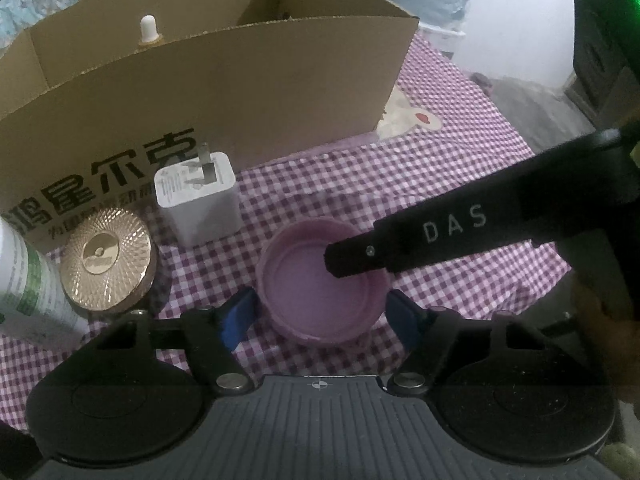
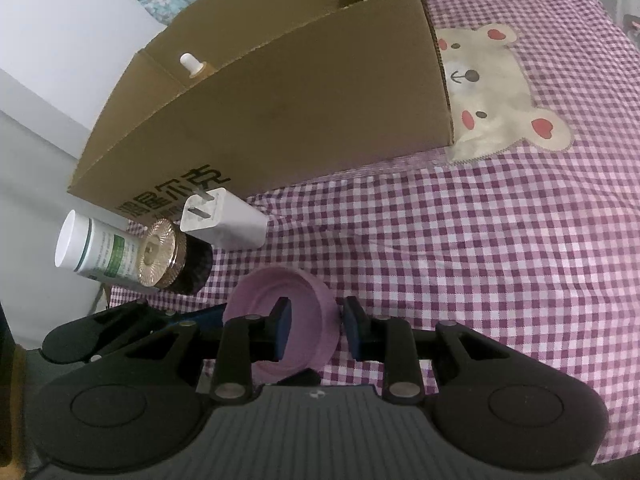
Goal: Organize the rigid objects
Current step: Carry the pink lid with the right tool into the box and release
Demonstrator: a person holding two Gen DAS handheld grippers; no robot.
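Pink plastic lid [image 1: 320,284], lying open side up on the checked cloth [image 1: 440,184], is the piece being handled. It sits between the two blue pads of the left tongs [image 1: 320,316], which stand spread on either side of it with a sliver of cloth showing at each pad, so they are released and not pressing. The right tongs [image 2: 316,328] straddle the lid's rim: one pad is inside the dish, the other outside the wall, narrowed nearly onto it. They look clenched on that rim, though a thin gap may remain on the outer side.

By my reading, the step is picking up the lid so it can go into the cardboard box [image 1: 224,92] just beyond the tongs. The next move calls for a firm pinch on the thin wall, then a lift high enough to clear the box's near wall, with the left tongs kept clear of the path.

Just left of the left tongs stand a gold-topped jar [image 1: 106,258] and a white tube [image 1: 28,284], and ahead of them, against the box, a white charger [image 1: 198,200].

Inside the box only a white-capped bottle top [image 1: 149,30] shows above the wall; the rest of the contents is hidden. The tube is cut off at the frame's edge, and whether the lid has left the cloth cannot be told.
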